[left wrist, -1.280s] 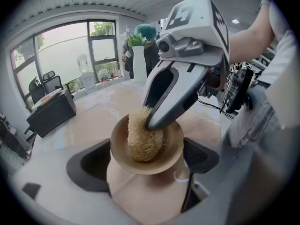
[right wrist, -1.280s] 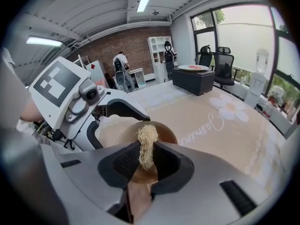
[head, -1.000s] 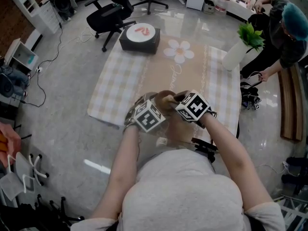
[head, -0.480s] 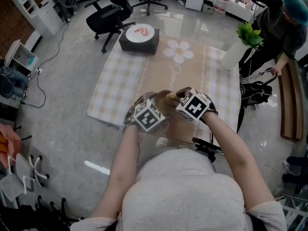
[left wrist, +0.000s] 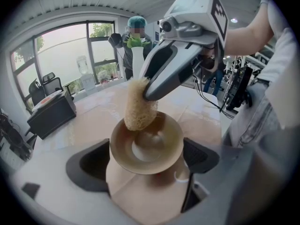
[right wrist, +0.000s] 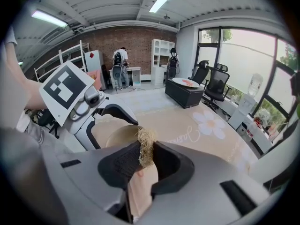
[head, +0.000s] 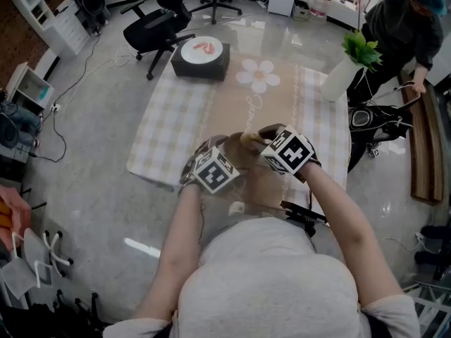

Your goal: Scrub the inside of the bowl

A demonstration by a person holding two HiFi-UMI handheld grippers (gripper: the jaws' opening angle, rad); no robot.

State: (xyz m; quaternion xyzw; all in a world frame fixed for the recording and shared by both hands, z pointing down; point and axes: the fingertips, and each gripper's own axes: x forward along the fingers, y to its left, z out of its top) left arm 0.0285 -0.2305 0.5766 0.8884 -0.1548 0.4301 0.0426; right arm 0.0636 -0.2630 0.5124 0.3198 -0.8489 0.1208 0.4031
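Observation:
A shallow tan bowl [left wrist: 157, 158] is clamped by its rim between the jaws of my left gripper [left wrist: 145, 162], tilted so its inside faces the camera. My right gripper [right wrist: 145, 161] is shut on a straw-coloured loofah scrubber [left wrist: 139, 106], whose lower end presses on the bowl's inner wall at the upper left. In the right gripper view the loofah [right wrist: 146, 146] pokes up between the dark pads, with the bowl [right wrist: 117, 136] just beyond. The head view shows both grippers close together over the near table edge, left [head: 224, 153] and right [head: 257, 141], with the bowl [head: 236, 153] between them.
The table carries a beige checked cloth with a flower print [head: 261, 76], a black box with a round white top [head: 201, 51] at the far side, and a white vase with a green plant [head: 345, 76] at the far right. A person in a teal cap [head: 405, 20] stands beyond it. Office chairs [head: 158, 27] stand behind.
My right gripper with the loofah has shifted slightly up and to the right over the bowl. The left gripper and bowl stay put. The person at the back has moved.

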